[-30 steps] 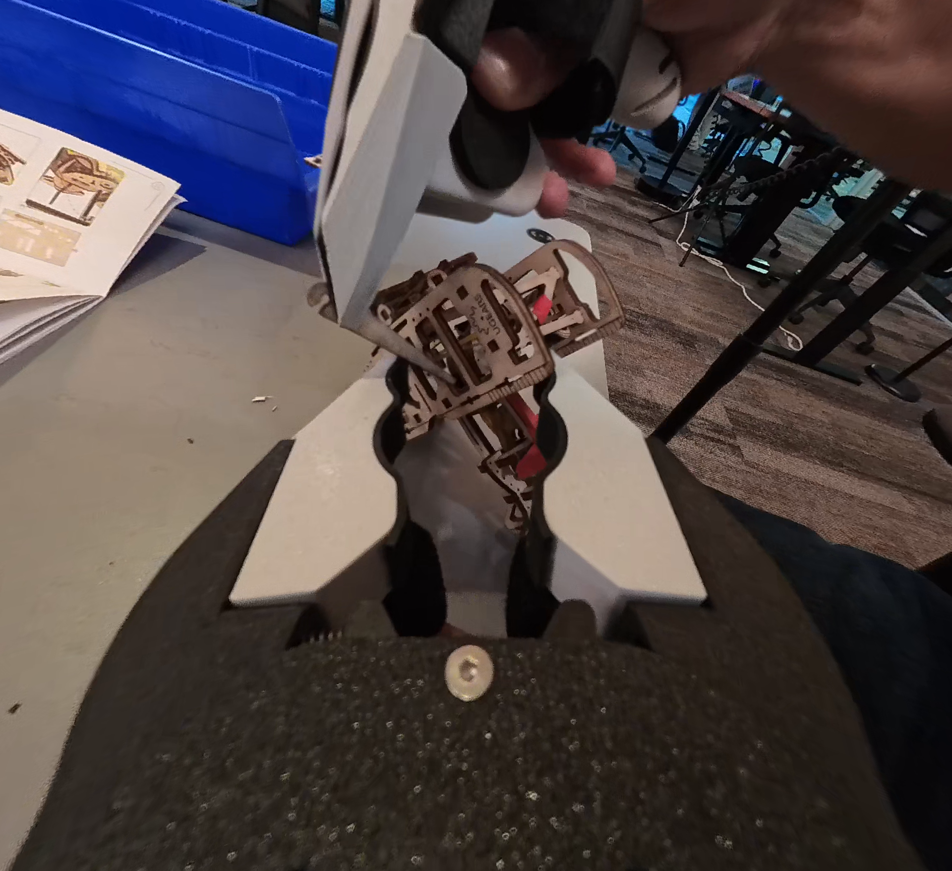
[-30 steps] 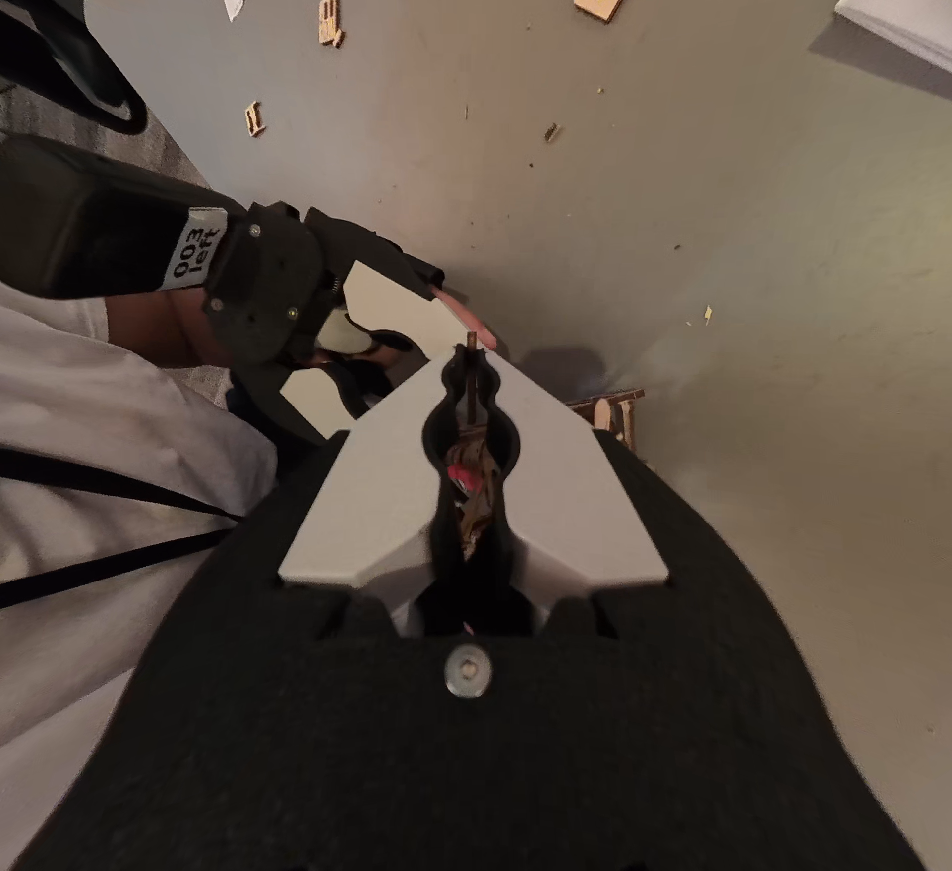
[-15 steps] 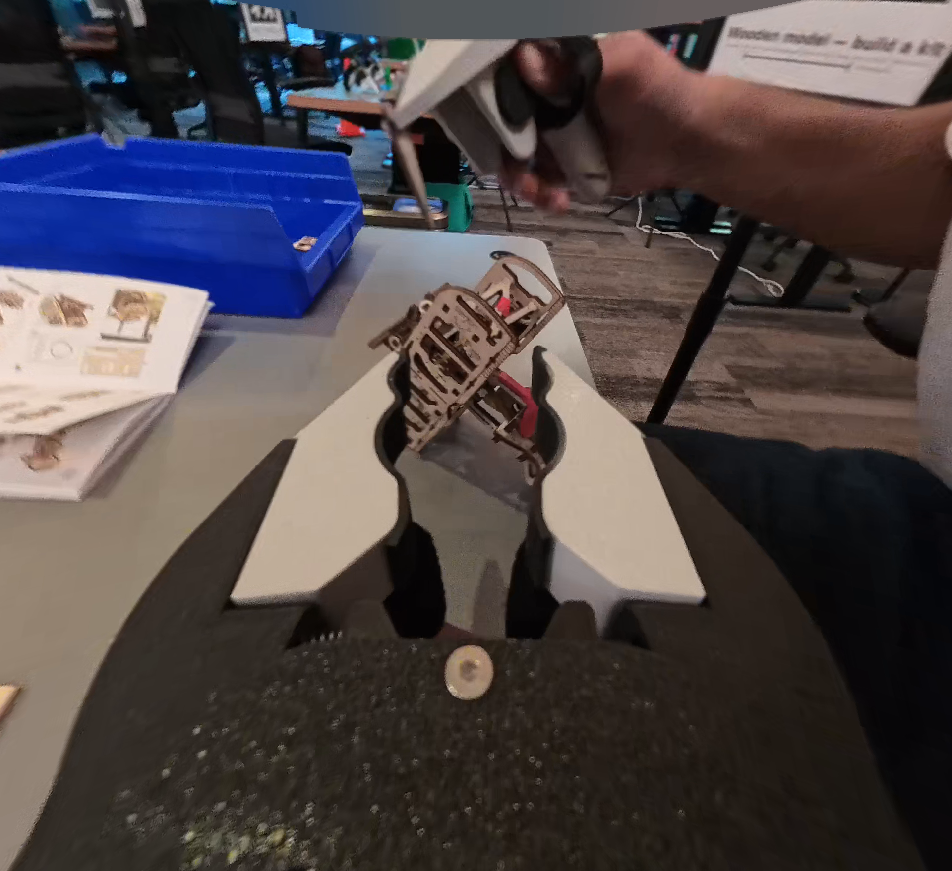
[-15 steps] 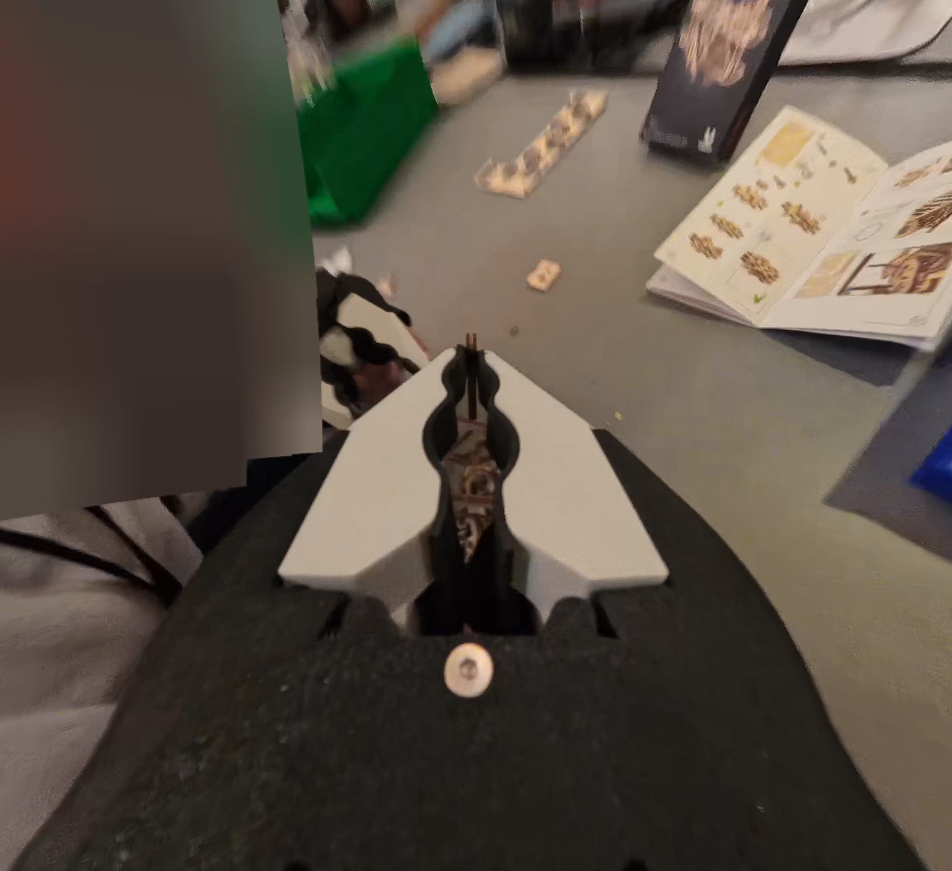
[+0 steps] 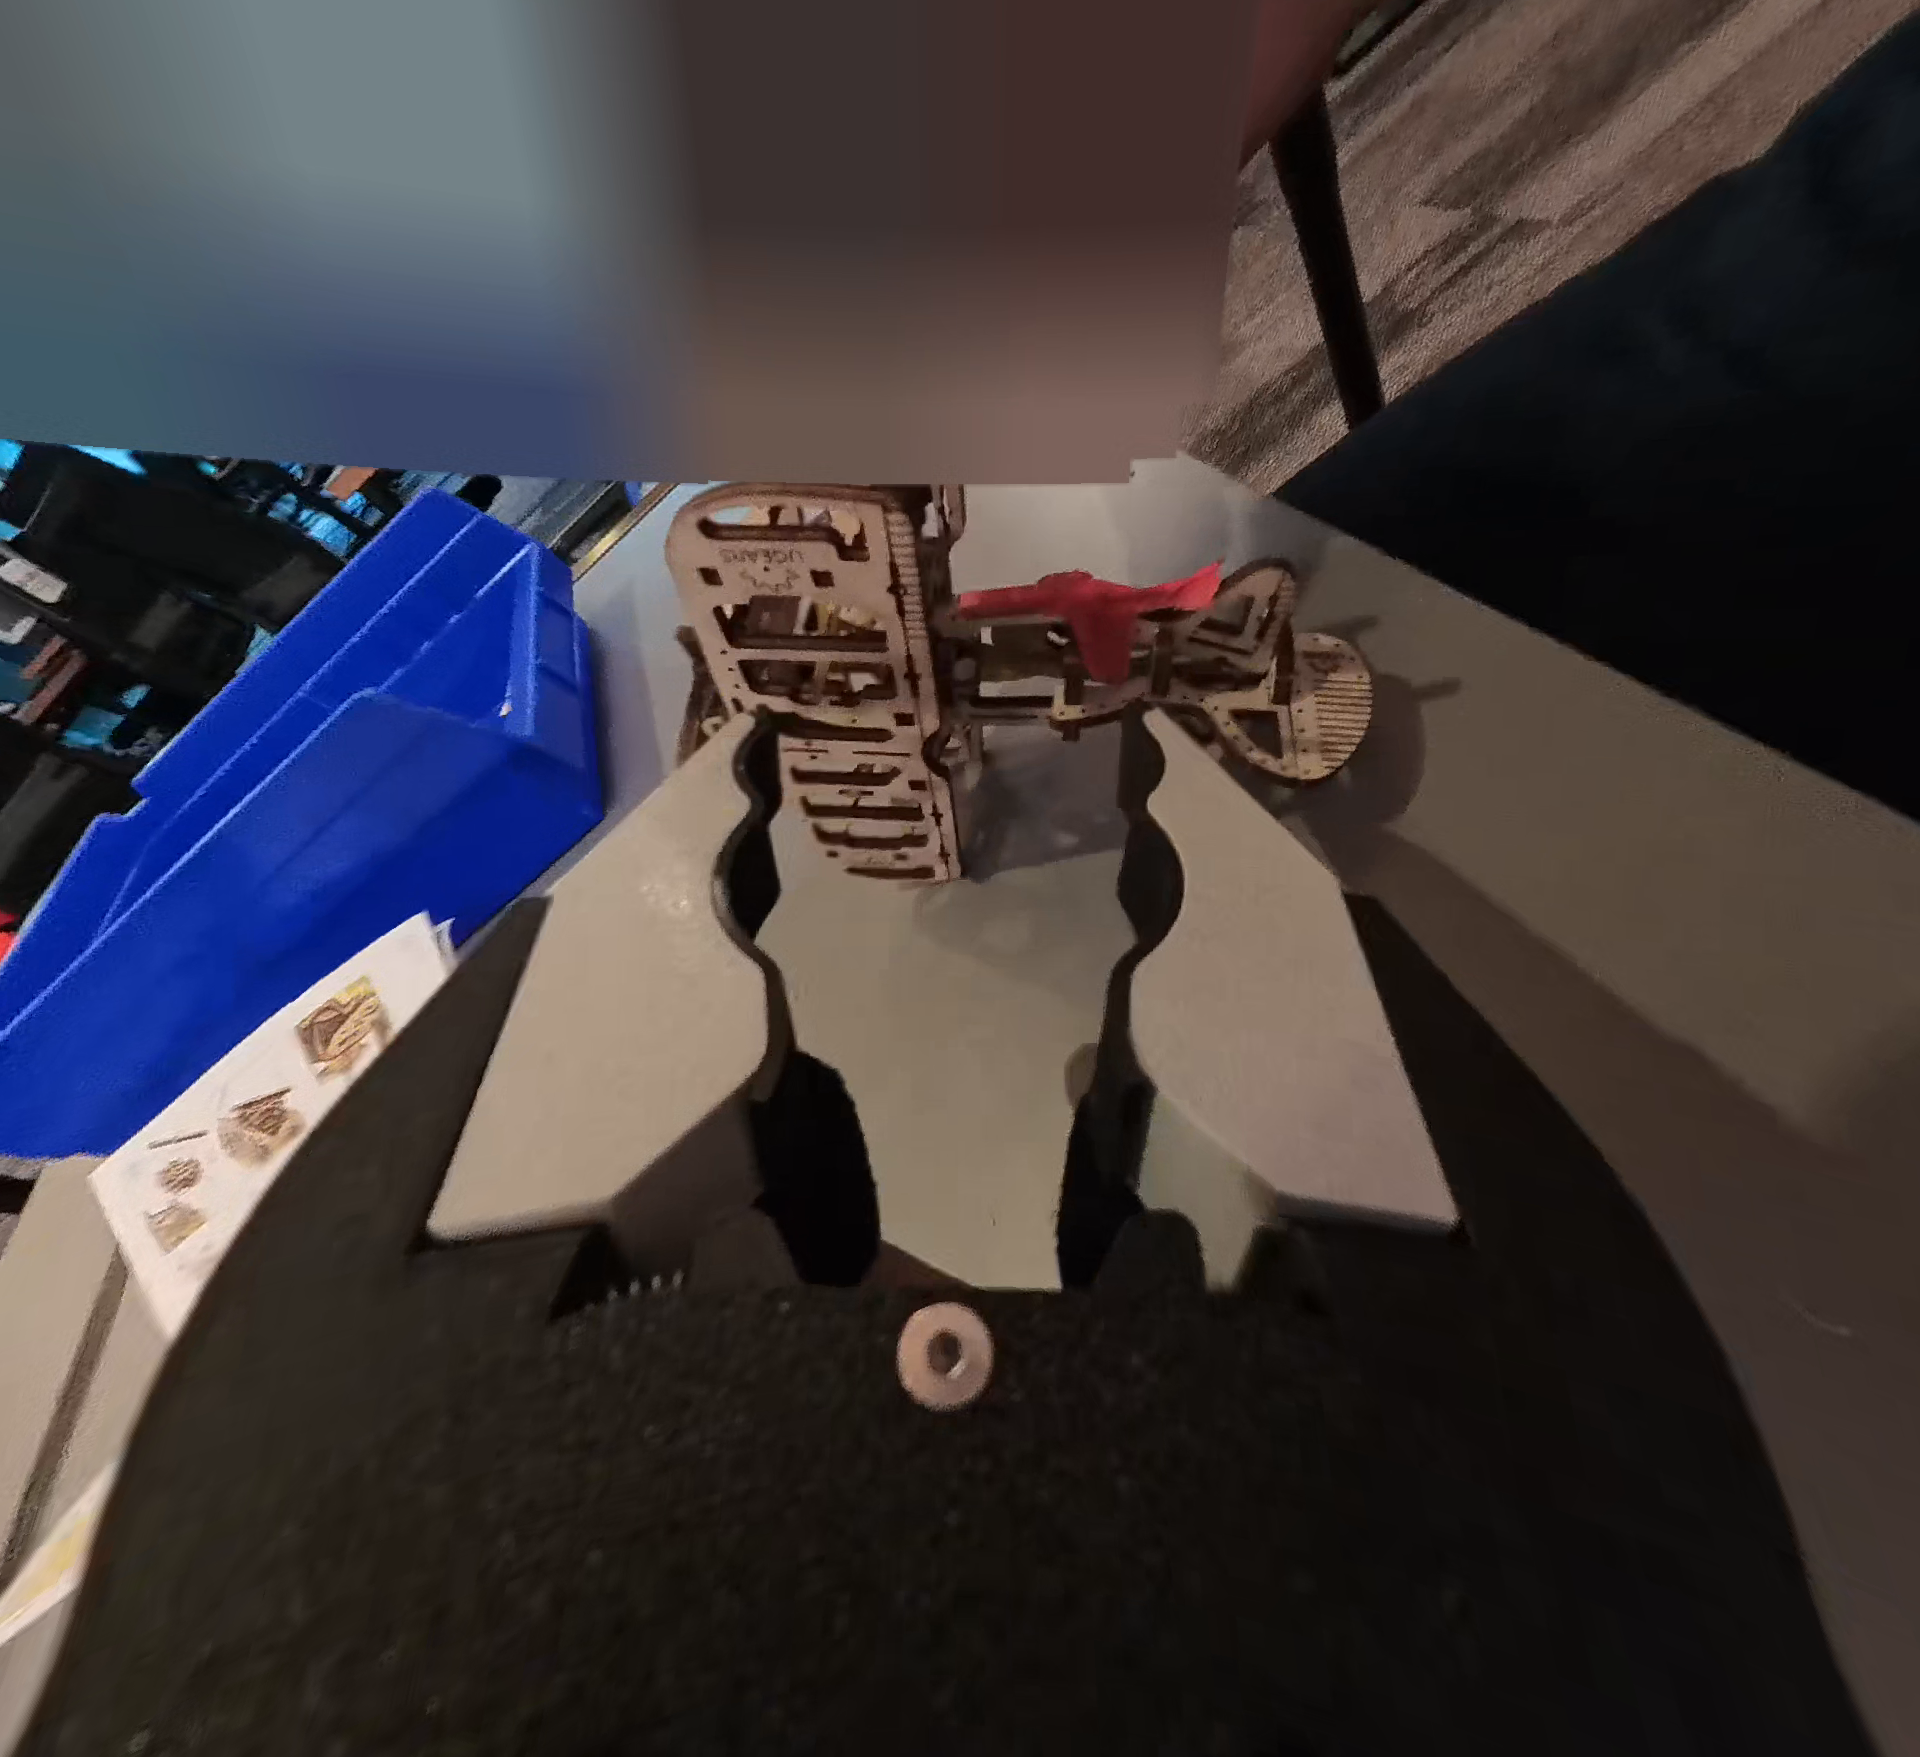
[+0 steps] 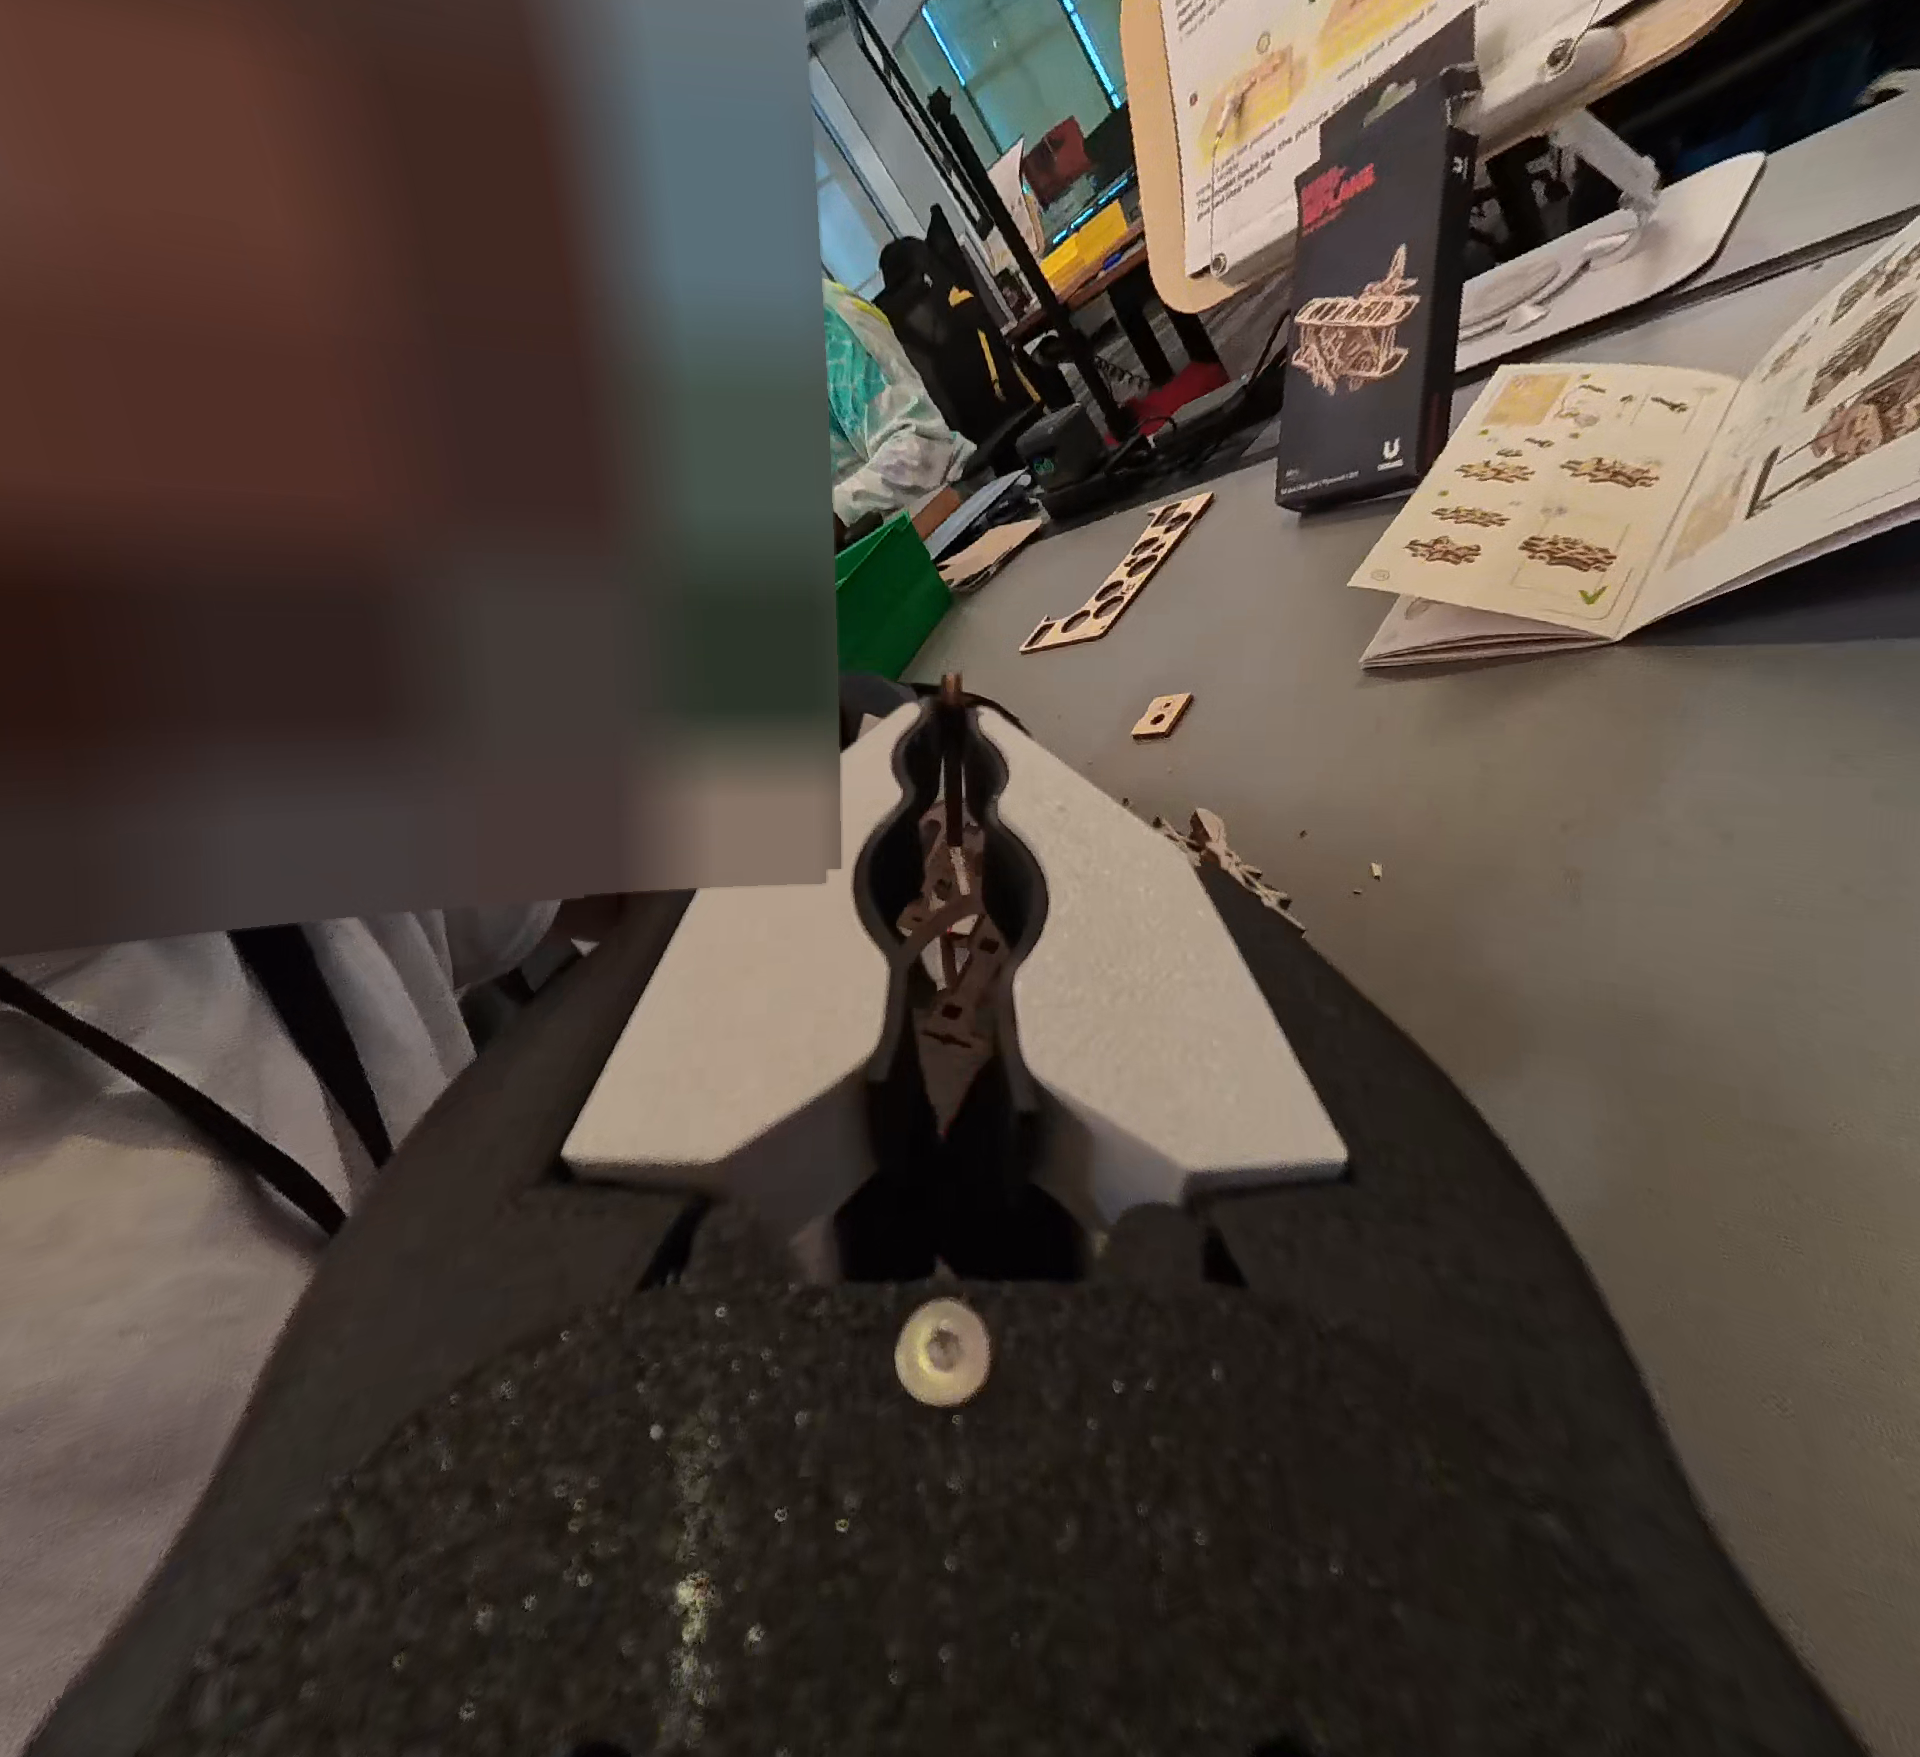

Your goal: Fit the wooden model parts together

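The partly built wooden model (image 5: 831, 668), with a red band (image 5: 1081, 606) across it, stands on the grey table (image 5: 1558, 928) just beyond my left fingertips. My left gripper (image 5: 945, 741) is open, its jaws wide apart and holding nothing. The model's top is hidden by a blurred patch. My right gripper (image 6: 951, 710) is shut on a thin flat wooden part (image 6: 951, 938), seen edge-on between the jaws. It is held above the table, apart from the model.
A blue bin (image 5: 312, 772) and an open instruction booklet (image 5: 281, 1084) lie left of the model; the table edge and floor are on the right. The right wrist view shows a punched wooden sheet (image 6: 1122, 575), a small wooden piece (image 6: 1162, 715), a black box (image 6: 1371, 305), a booklet (image 6: 1662, 481) and a green bin (image 6: 894, 595).
My left gripper has opened and let go of the model, which now stands on the table. My right gripper has drawn away from the model, still shut on the thin part.
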A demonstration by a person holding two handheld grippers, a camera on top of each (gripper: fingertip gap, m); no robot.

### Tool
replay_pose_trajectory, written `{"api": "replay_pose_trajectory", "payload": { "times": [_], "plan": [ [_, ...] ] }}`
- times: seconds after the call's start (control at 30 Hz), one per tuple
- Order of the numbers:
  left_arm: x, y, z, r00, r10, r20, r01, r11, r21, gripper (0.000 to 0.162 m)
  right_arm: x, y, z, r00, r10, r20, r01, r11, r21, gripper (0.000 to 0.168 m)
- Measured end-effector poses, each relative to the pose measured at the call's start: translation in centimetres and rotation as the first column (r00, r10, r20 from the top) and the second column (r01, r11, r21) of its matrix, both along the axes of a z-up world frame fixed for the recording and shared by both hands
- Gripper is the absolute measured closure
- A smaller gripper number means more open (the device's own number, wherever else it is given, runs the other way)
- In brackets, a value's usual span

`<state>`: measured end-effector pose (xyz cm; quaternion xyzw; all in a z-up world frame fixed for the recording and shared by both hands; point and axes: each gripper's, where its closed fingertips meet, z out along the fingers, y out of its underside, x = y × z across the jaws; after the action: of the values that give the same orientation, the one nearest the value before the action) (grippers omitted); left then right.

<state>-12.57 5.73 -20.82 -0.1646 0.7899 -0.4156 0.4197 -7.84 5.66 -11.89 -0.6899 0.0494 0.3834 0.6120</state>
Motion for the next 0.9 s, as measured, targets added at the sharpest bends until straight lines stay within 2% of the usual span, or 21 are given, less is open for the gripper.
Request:
{"api": "replay_pose_trajectory", "payload": {
  "times": [0.23, 0.5, 0.9],
  "plan": [
    [0.2, -0.5, 0.5, 0.999, -0.045, 0.012, 0.045, 0.999, -0.031, 0.104, -0.4, 0.7, -1.0, 0.998, 0.000, 0.060, 0.002, 0.999, -0.037, 0.168],
    [0.2, -0.5, 0.7, 0.998, -0.043, 0.044, 0.045, 0.998, -0.032, 0.121, -0.6, 1.3, -1.6, 0.998, 0.020, 0.066, -0.016, 0.998, -0.058, 0.167],
    [0.1, -0.9, 0.6, 0.997, -0.041, 0.066, 0.042, 0.999, -0.013, 0.124, -1.1, 2.0, -2.6, 0.997, 0.042, 0.065, -0.034, 0.993, -0.114, 0.167]
  ]
}}
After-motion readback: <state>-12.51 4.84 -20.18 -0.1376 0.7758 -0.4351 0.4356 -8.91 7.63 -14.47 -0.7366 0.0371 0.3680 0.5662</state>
